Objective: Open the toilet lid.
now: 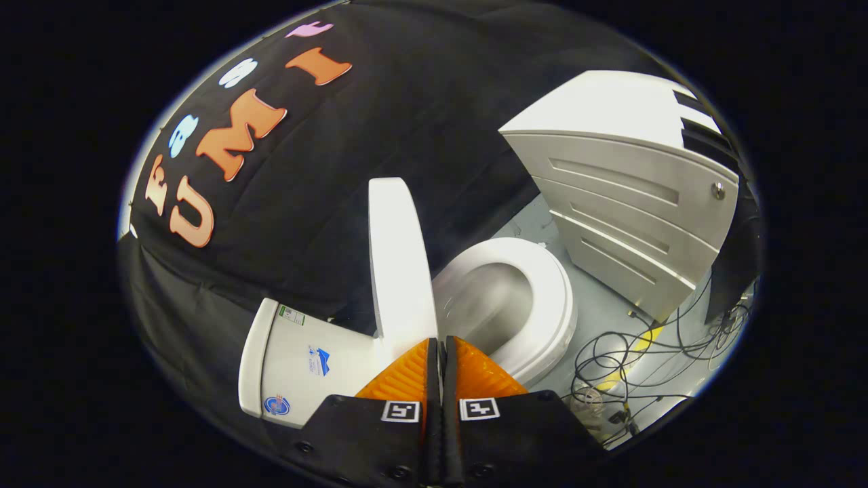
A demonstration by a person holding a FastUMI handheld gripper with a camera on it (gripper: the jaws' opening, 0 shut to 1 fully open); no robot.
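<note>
- My tongs (441, 347) are pressed together: the two orange ribbed fingers (407, 376) meet along a thin dark seam with nothing between them.
- Each black finger mount carries a small square black-and-white marker (400, 411).
- The white plastic toilet lid (397, 257) stands raised, edge-on to me, rising just ahead of the fingertips and slightly toward the left finger. I cannot tell whether the fingertips touch its lower edge.
- The white oval toilet seat (553, 305) lies down around the open bowl (491, 298), just beyond the right finger.
- The white ceramic cistern (291, 359) with small stickers sits behind the lid, against the black cloth wall (420, 115).
- A white cabinet with three grooved drawer fronts (630, 217) and a round metal knob (718, 190) stands beside the toilet, on the seat's far side.
- Black cables (630, 359) tangle on the pale grey floor (597, 312) between the toilet and the cabinet, with a yellow strip (644, 339) among them.
</note>
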